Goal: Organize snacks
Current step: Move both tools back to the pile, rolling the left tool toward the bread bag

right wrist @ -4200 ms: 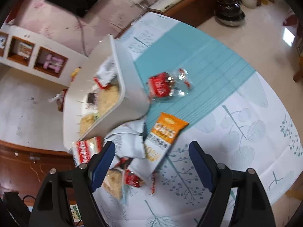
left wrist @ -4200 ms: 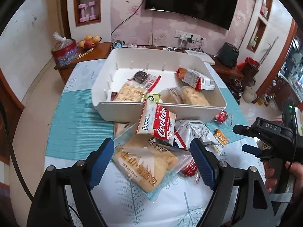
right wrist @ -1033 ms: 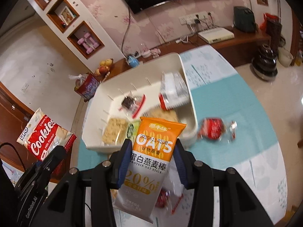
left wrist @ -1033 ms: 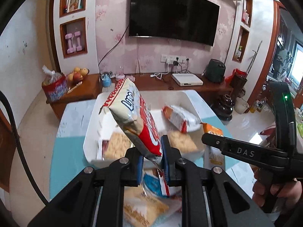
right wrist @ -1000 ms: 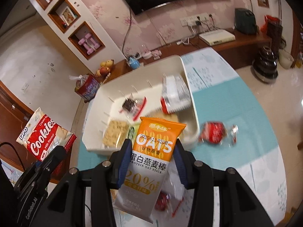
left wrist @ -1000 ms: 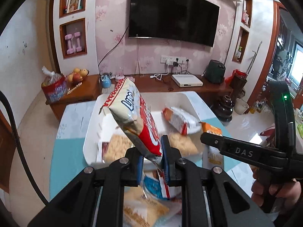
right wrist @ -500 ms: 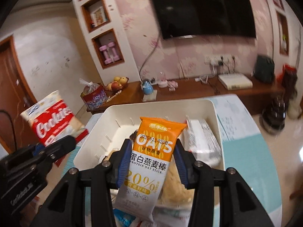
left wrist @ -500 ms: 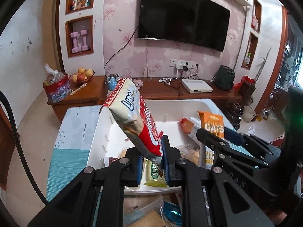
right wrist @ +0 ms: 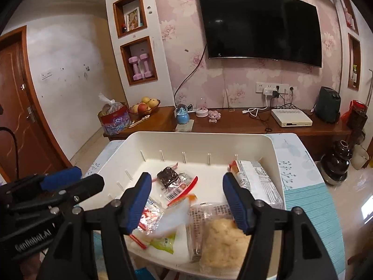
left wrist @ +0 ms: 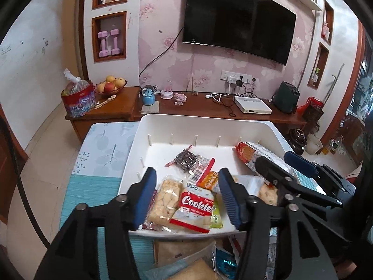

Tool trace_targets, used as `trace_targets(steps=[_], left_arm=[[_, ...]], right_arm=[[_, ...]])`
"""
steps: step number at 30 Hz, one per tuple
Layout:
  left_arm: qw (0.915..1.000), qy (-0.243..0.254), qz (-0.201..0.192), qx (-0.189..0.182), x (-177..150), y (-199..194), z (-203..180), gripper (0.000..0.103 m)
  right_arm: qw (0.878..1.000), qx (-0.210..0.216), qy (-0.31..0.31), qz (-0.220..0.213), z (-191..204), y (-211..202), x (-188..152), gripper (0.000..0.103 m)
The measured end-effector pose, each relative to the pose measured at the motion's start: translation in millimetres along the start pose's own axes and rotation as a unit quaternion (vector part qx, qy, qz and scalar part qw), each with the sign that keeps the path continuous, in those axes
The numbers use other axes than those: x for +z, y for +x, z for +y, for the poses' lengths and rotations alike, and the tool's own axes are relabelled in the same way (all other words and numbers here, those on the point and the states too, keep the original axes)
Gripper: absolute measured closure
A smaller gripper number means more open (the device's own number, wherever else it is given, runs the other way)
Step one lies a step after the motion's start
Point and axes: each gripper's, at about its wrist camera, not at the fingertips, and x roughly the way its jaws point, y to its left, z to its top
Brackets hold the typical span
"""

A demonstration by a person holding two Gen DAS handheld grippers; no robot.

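A white bin [left wrist: 205, 119] [right wrist: 198, 135] stands on the table and holds several snack packs. My left gripper [left wrist: 186, 198] hovers over its near edge with its jaws opening. The red and white cookie pack [left wrist: 195, 207] lies loose in the bin below them, and no pad touches it. The orange oats pack [left wrist: 208, 179] lies just behind it. My right gripper [right wrist: 186, 200] [left wrist: 279, 163] is over the bin's right half, jaws opening. The oats pack [right wrist: 177, 214] shows as a blur below them, free of the pads. The left gripper [right wrist: 70, 179] shows at the left edge.
Also in the bin are a dark brownie pack [left wrist: 188, 161], a red and white pack [right wrist: 254, 179], a bread pack [right wrist: 221, 233] and a cracker pack [left wrist: 166, 196]. More snacks [left wrist: 186, 252] lie on the table before the bin. A teal runner [left wrist: 91, 198] covers the table; a wooden sideboard [right wrist: 233, 121] stands behind.
Both grippers moved forward over the bin and went from shut to open. The cookie pack left the left jaws and the oats pack left the right jaws; both dropped into the bin.
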Motion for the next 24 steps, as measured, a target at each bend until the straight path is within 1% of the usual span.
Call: trace_targets(steps=[4, 8, 11, 13, 16, 18, 20, 24], left_arm=[[0.9999, -0.012, 0.0, 0.0, -3.6, -17.2, 2.9, 0.046], [0.9998, -0.019, -0.004, 0.005, -9.2, -40.3, 4.0, 0.04], [0.9996, -0.028, -0.004, 0.007, -16.0, -57.9, 5.6, 0.038], [0.9993, -0.036, 0.001, 0.006, -21.1, -67.1, 6.0, 0.034], [0.9989, -0.044, 0.013, 0.009, -29.3, -79.1, 7.5, 0.033], [0.9985, -0.05, 0.018, 0.008, -35.5, -86.7, 7.5, 0.03], [0.998, -0.059, 0.022, 0.008, -43.5, -93.2, 8.8, 0.024], [0.9955, -0.084, 0.046, 0.002, -60.9, -98.2, 16.3, 0.023]], right_arm=[[1.0, 0.008, 0.002, -0.001, 0.3, -15.9, -1.3, 0.039], [1.0, 0.015, -0.001, -0.015, 1.5, -42.3, -0.8, 0.039], [0.999, 0.02, -0.009, -0.025, 2.5, -62.8, -4.6, 0.037], [0.999, 0.021, -0.012, -0.031, 1.5, -77.1, -8.3, 0.031], [0.999, 0.025, -0.008, -0.032, -1.7, -95.4, -14.7, 0.029], [0.999, 0.029, -0.006, -0.03, -4.1, -107.6, -20.7, 0.029], [0.999, 0.029, -0.008, -0.031, -6.1, -116.1, -25.3, 0.029], [0.999, 0.027, -0.018, -0.037, -7.9, -136.0, -37.6, 0.029]])
